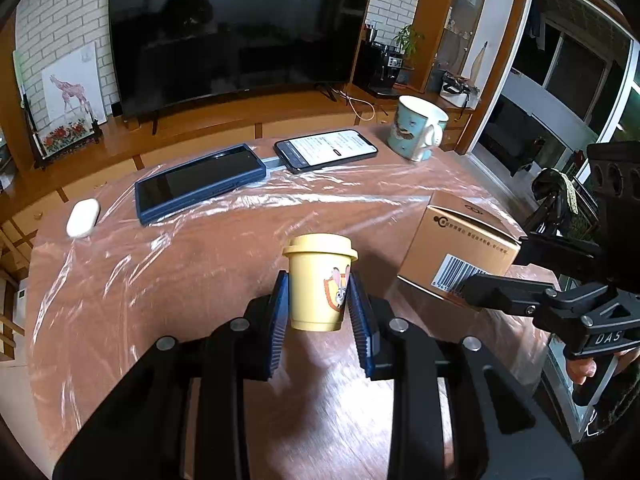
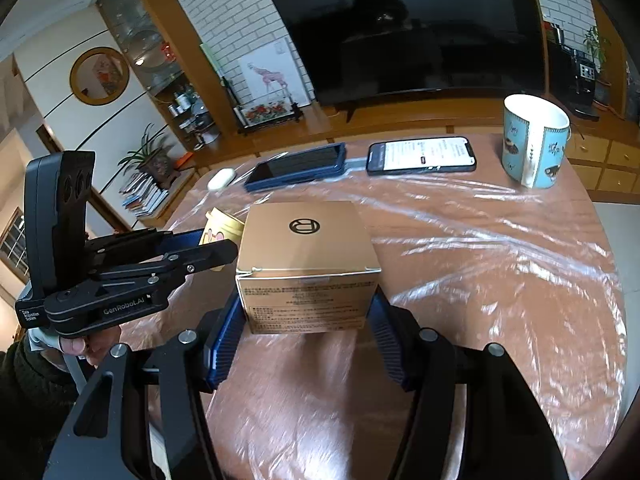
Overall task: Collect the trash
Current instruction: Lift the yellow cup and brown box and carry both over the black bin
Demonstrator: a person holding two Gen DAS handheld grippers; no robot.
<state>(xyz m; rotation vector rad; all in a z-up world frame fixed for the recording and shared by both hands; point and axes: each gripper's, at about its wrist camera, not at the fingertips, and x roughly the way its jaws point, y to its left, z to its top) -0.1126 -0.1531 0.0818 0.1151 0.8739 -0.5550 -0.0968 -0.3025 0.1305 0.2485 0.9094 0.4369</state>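
1. The surface (image 1: 200, 280) is reddish wood-grain under a wrinkled, glossy clear plastic film (image 1: 320, 196).
2. The yellow cup (image 1: 318, 280) looks like smooth matt plastic.
3. The gold box (image 2: 306, 240) is satin-sheen cardboard.
4. The mug (image 2: 534, 142) is glossy ceramic.
5. Each hand-held gripper is matt black plastic with ribbed blue pads (image 1: 280, 316).
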